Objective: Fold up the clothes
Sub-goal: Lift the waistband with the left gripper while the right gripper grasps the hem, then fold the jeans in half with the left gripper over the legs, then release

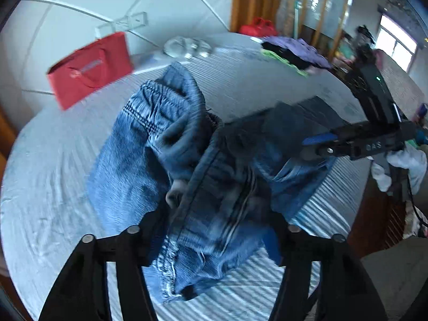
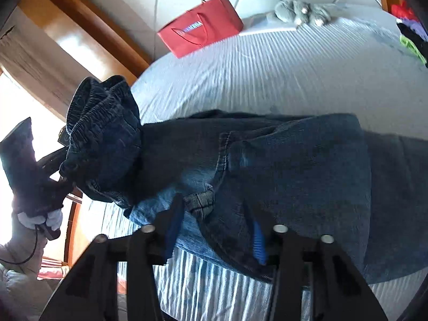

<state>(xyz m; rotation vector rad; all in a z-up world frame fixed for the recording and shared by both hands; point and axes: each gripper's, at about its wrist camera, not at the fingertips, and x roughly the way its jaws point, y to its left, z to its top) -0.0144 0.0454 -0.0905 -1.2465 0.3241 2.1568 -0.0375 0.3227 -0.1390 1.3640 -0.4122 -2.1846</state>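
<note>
A pair of blue jeans (image 1: 171, 160) hangs bunched above the striped bed (image 1: 67, 187). My left gripper (image 1: 216, 214) is shut on the jeans near the waistband and lifts that end. My right gripper (image 1: 313, 145) shows from the side in the left wrist view, holding the other part of the denim. In the right wrist view the jeans (image 2: 294, 165) stretch across, and my right gripper (image 2: 216, 214) has blue fingertips (image 2: 258, 240) closed into the cloth. The left gripper (image 2: 53, 165) holds the gathered elastic waistband (image 2: 104, 123) at the left.
A red paper bag (image 1: 91, 69) stands by the headboard. A grey plush toy (image 2: 302, 10) lies at the bed's head. A pile of purple, black and green clothes (image 1: 294, 50) sits at the far right of the bed. A wooden bed frame (image 2: 75, 230) edges the bed.
</note>
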